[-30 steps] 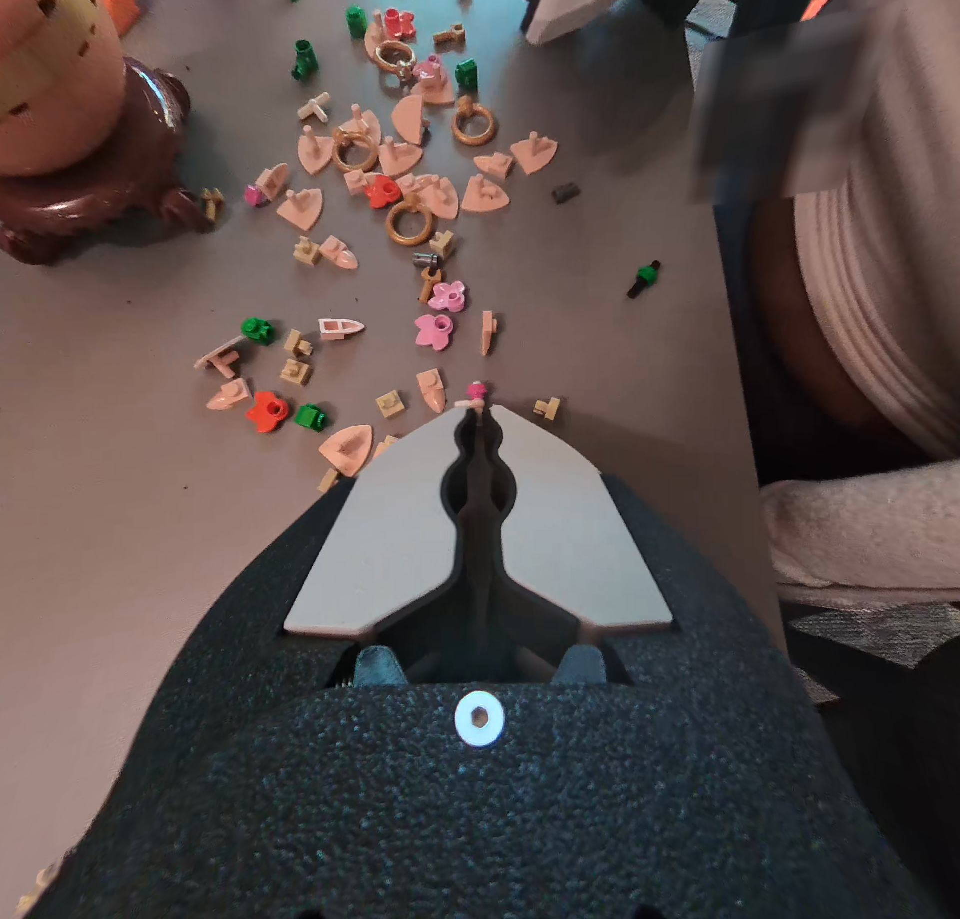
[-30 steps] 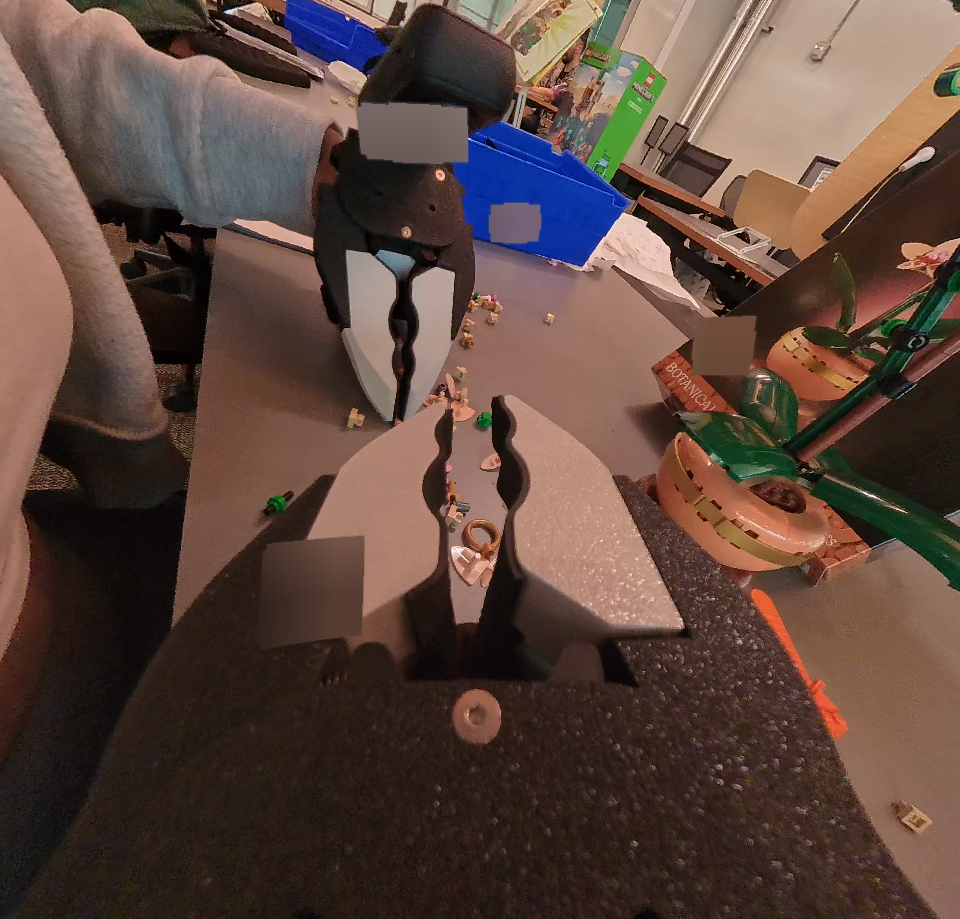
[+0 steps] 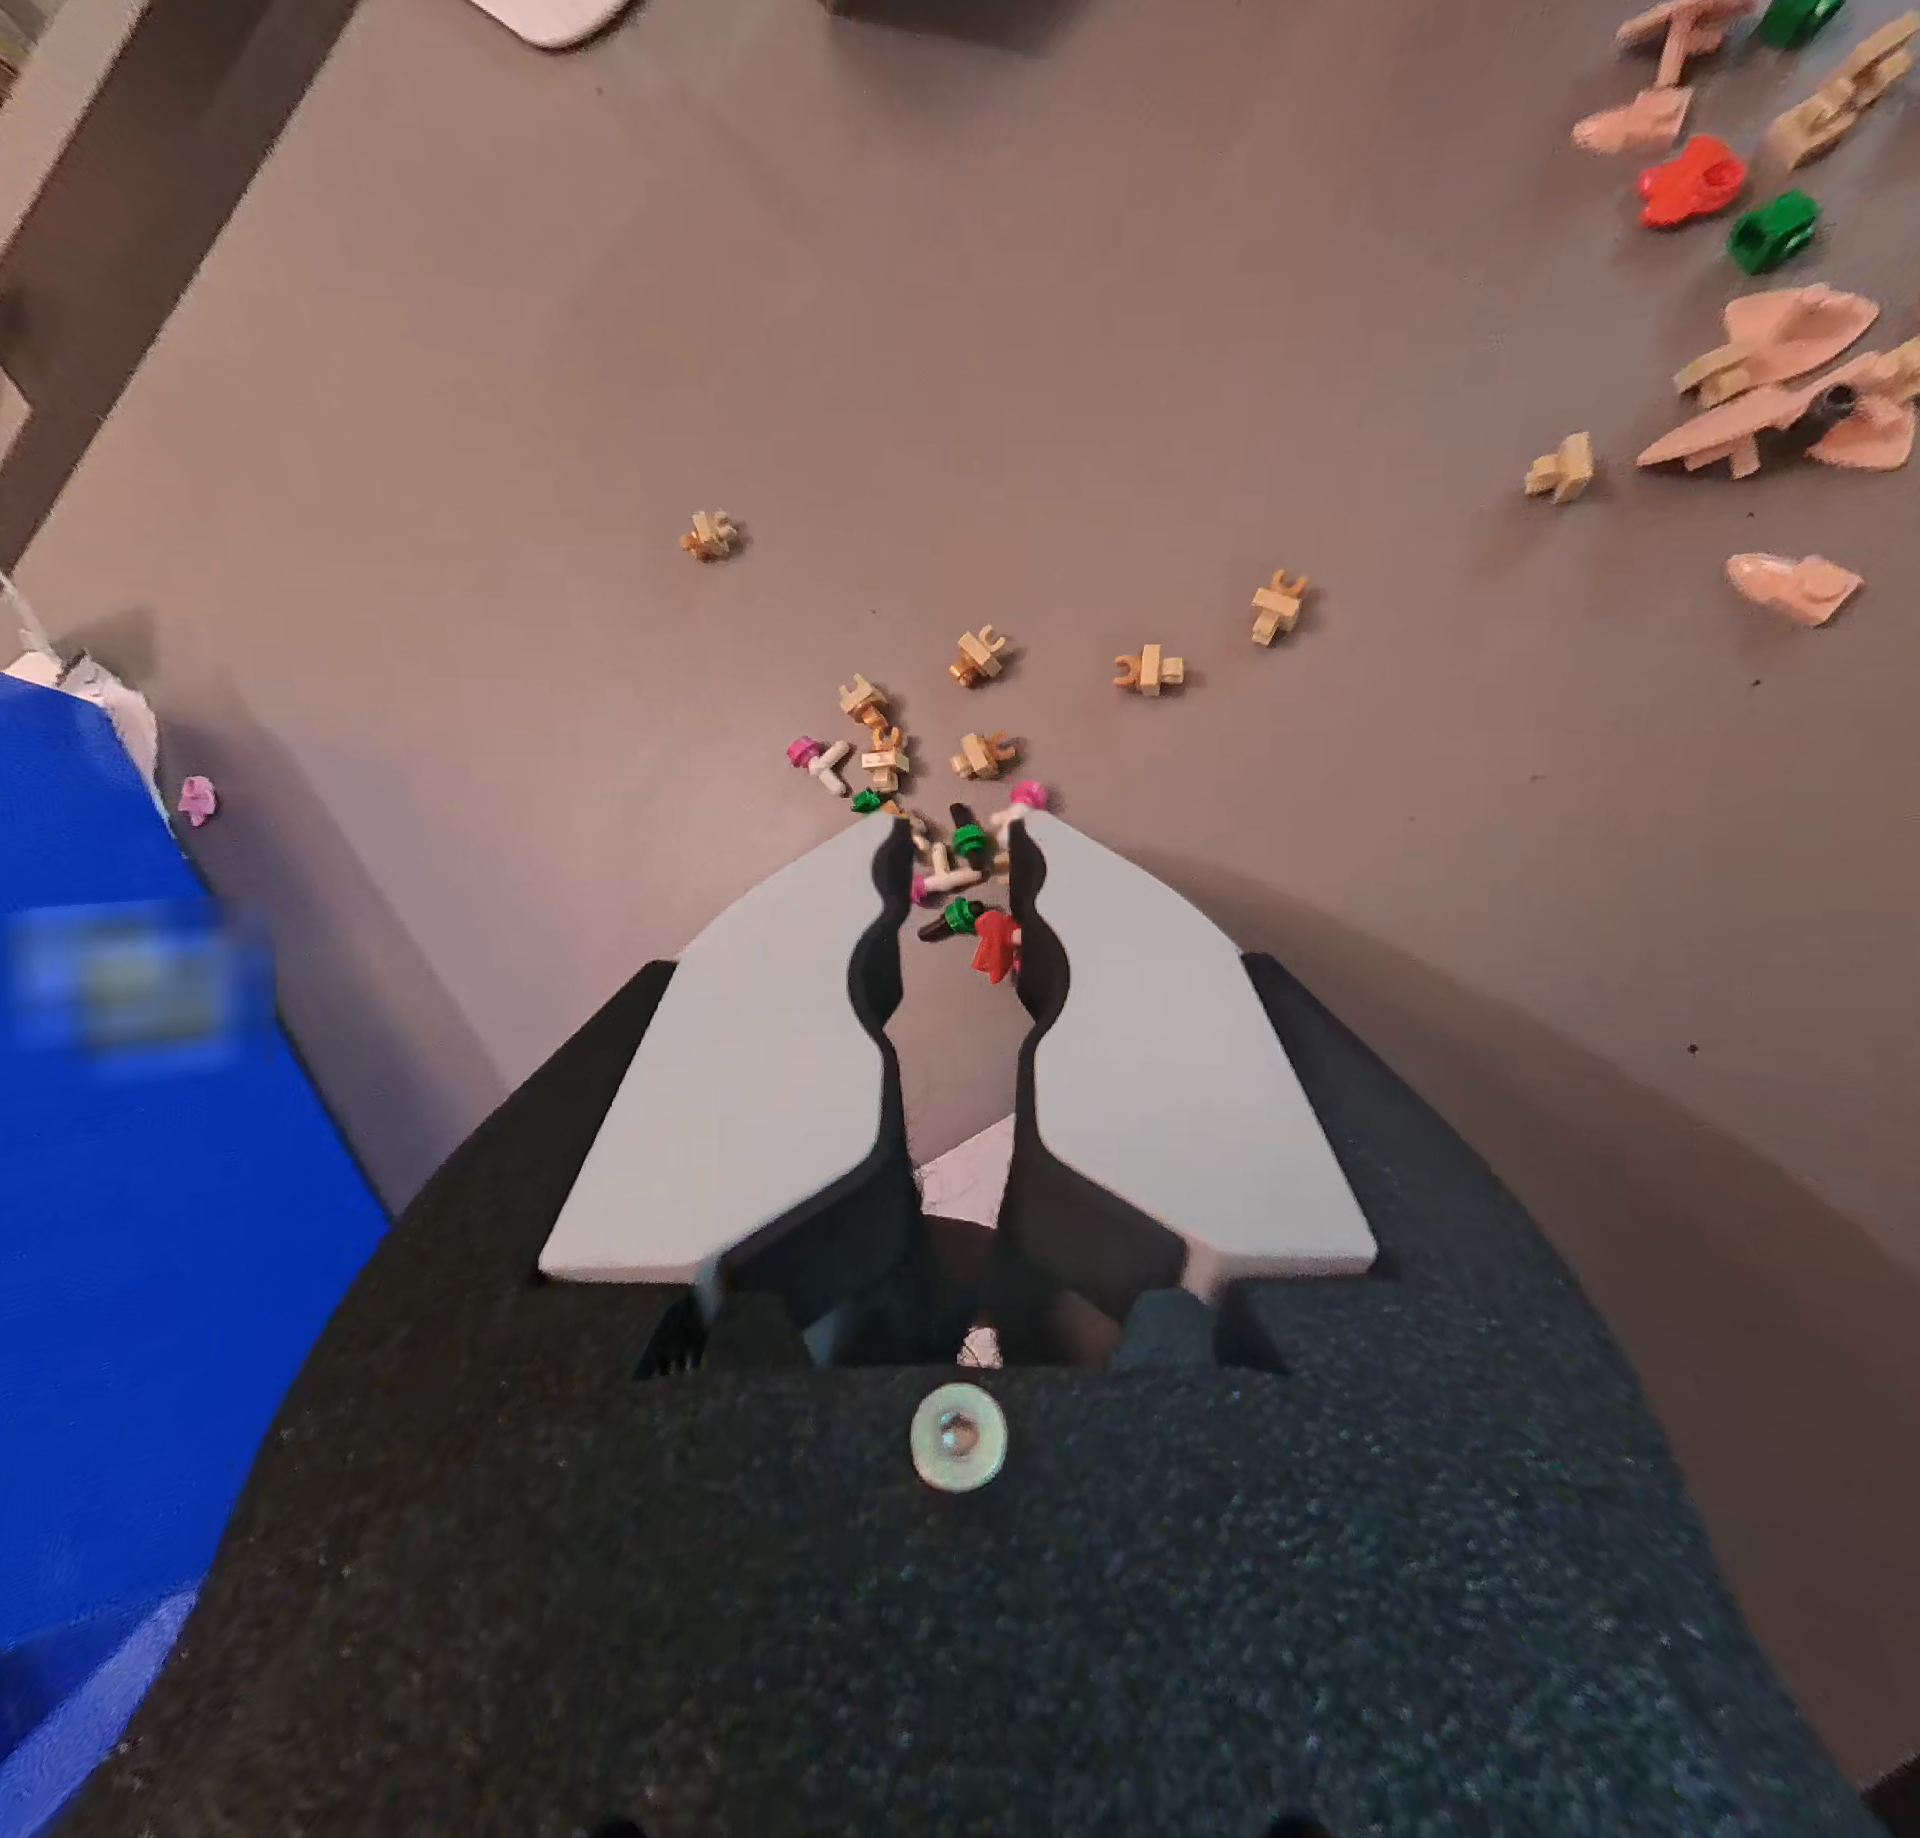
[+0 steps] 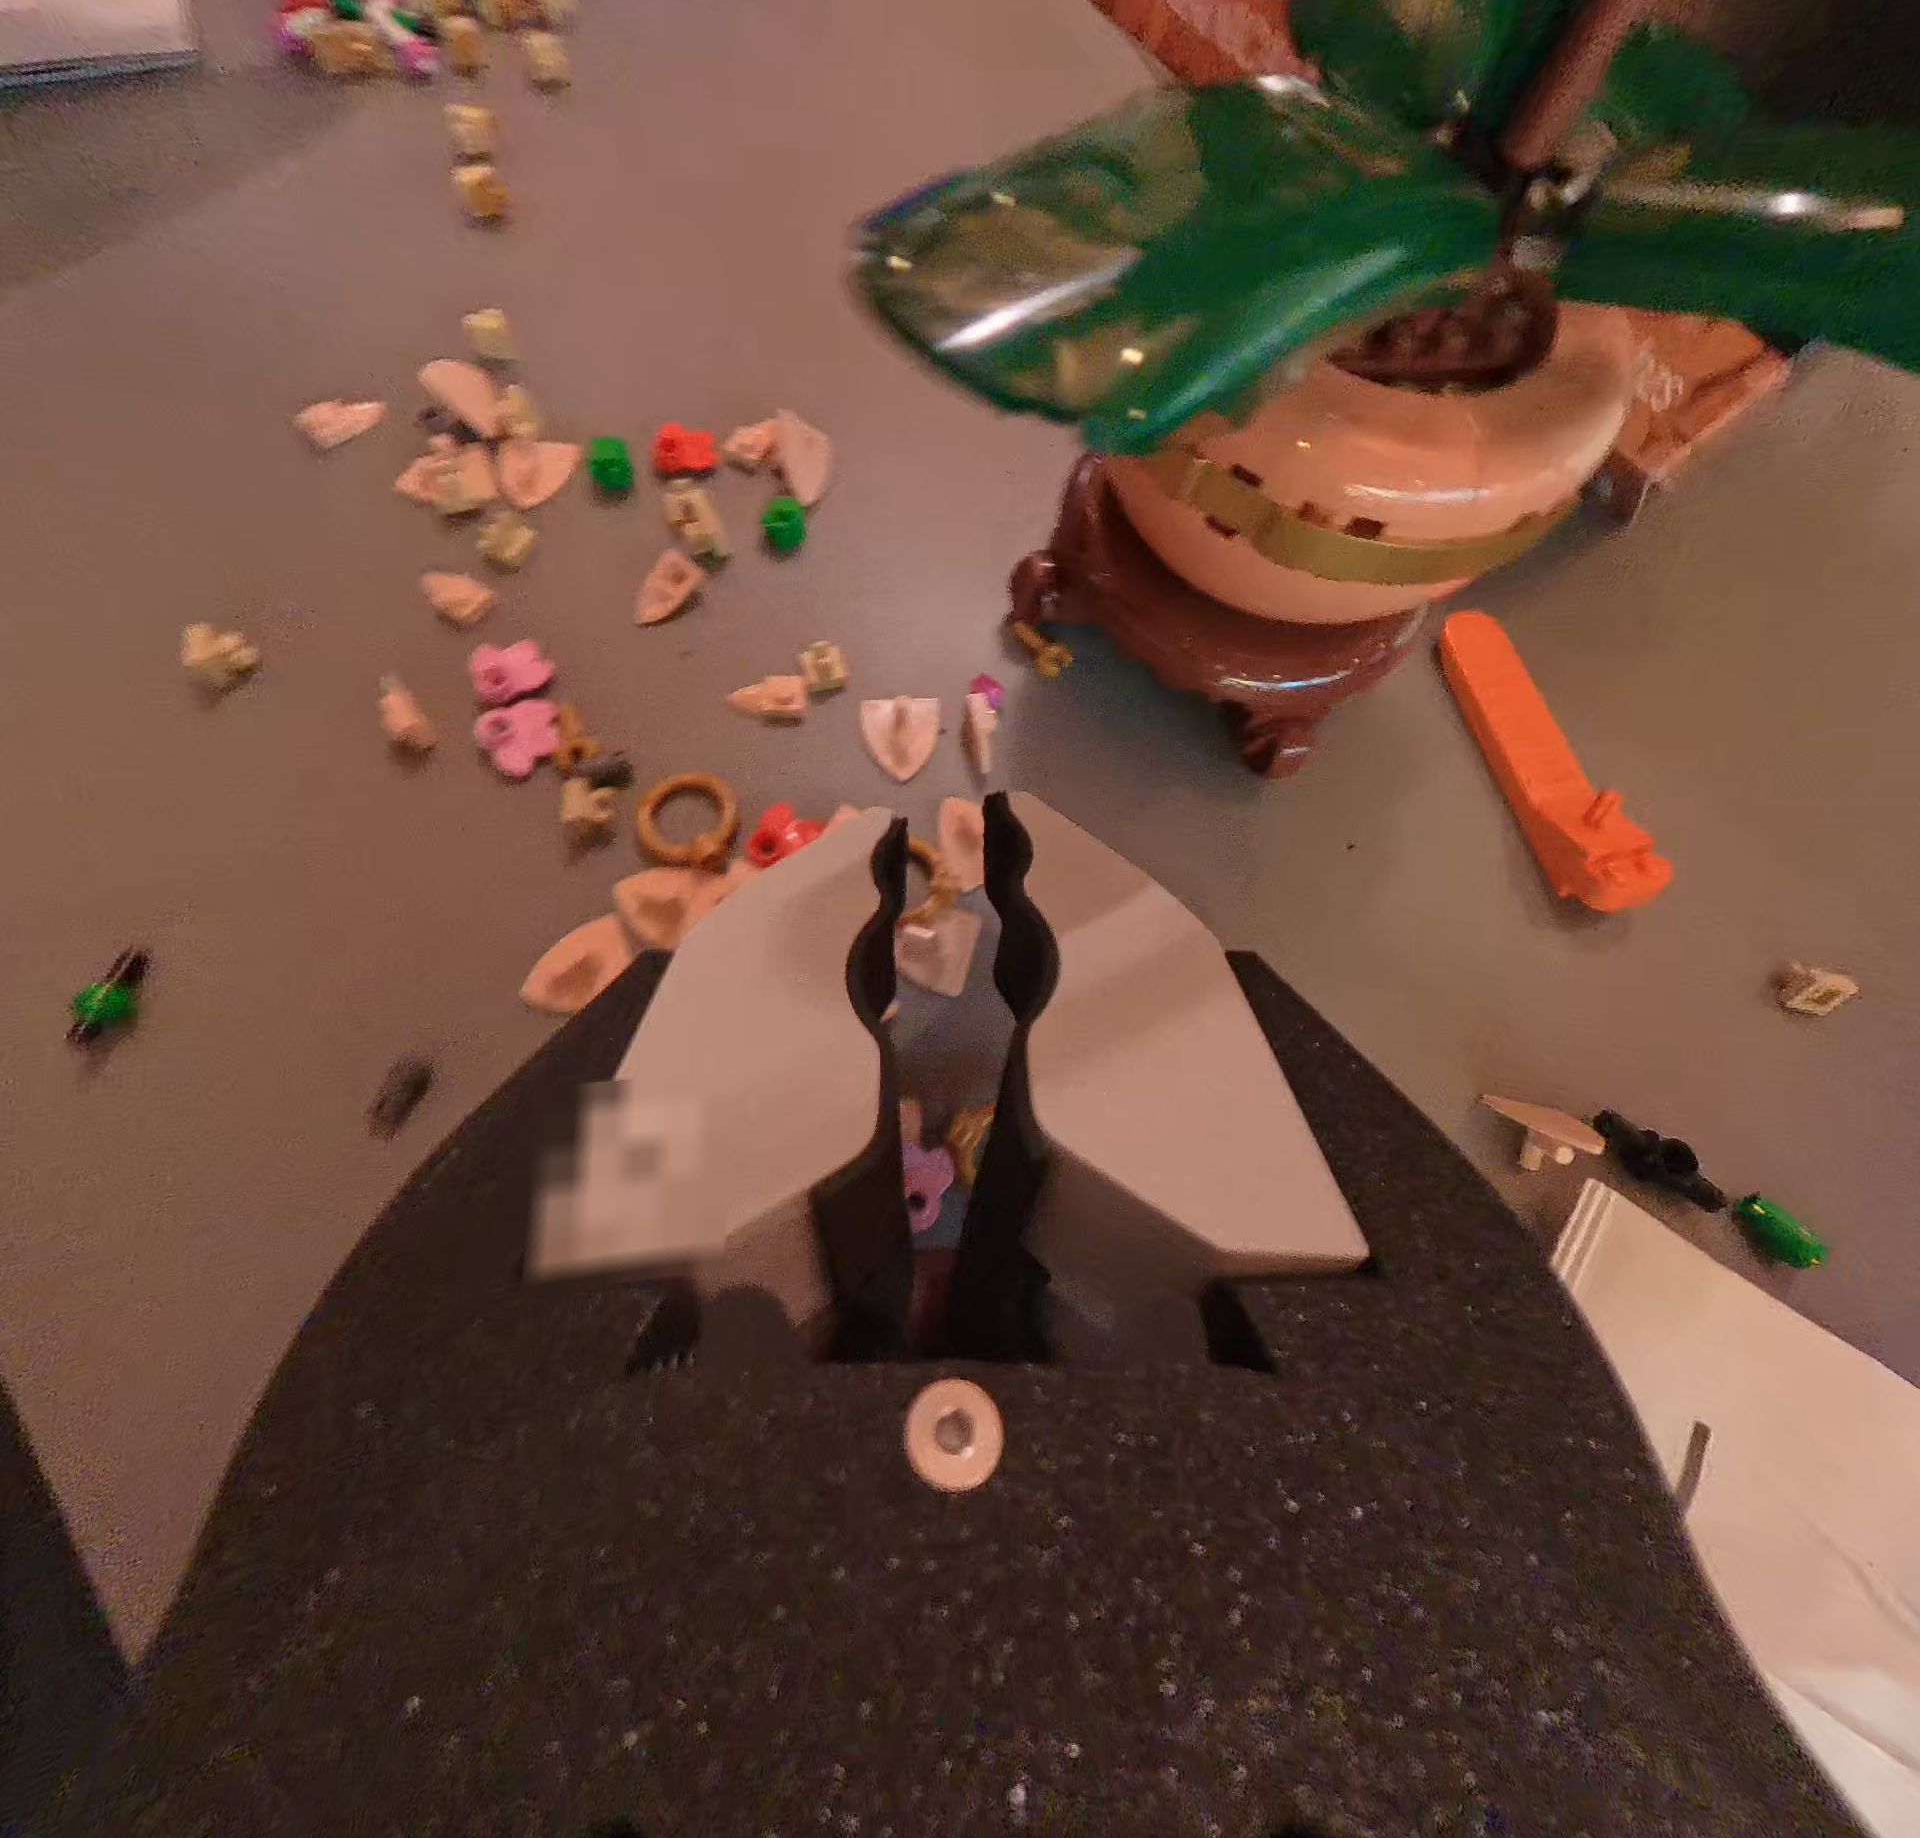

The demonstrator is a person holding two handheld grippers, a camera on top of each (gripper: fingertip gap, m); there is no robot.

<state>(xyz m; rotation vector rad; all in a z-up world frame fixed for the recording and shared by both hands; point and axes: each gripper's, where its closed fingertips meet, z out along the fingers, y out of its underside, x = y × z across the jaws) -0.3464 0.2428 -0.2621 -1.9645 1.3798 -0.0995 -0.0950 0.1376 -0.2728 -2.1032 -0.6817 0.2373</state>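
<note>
My left gripper (image 3: 958, 827) is open and empty, low over a small heap of toy brick bits on the grey table (image 3: 1039, 334). A green stud (image 3: 968, 838), a white bar (image 3: 943, 876) and a red piece (image 3: 992, 941) lie between its jaws. Tan clip pieces (image 3: 982, 754) lie just ahead. My right gripper (image 4: 943, 820) is open and empty, with a gold ring (image 4: 928, 884) and a pale petal piece (image 4: 940, 952) on the table between its jaws. Peach petals (image 4: 899, 734), pink flowers (image 4: 507, 671) and another gold ring (image 4: 686, 817) lie around it.
A blue bin (image 3: 135, 1165) stands at the left, with a pink bit (image 3: 197, 799) beside it. A brick-built plant in a peach pot (image 4: 1351, 500) with green leaves (image 4: 1143, 261) stands at the right front. There is an orange brick separator (image 4: 1548, 760) and white paper (image 4: 1766, 1425). Tip to tip, the grippers are about 30 centimeters apart.
My left gripper was shut with a small pink-tipped piece at its tips; now it is open, over a different heap near the blue bin. My right gripper has tipped down over the petals.
</note>
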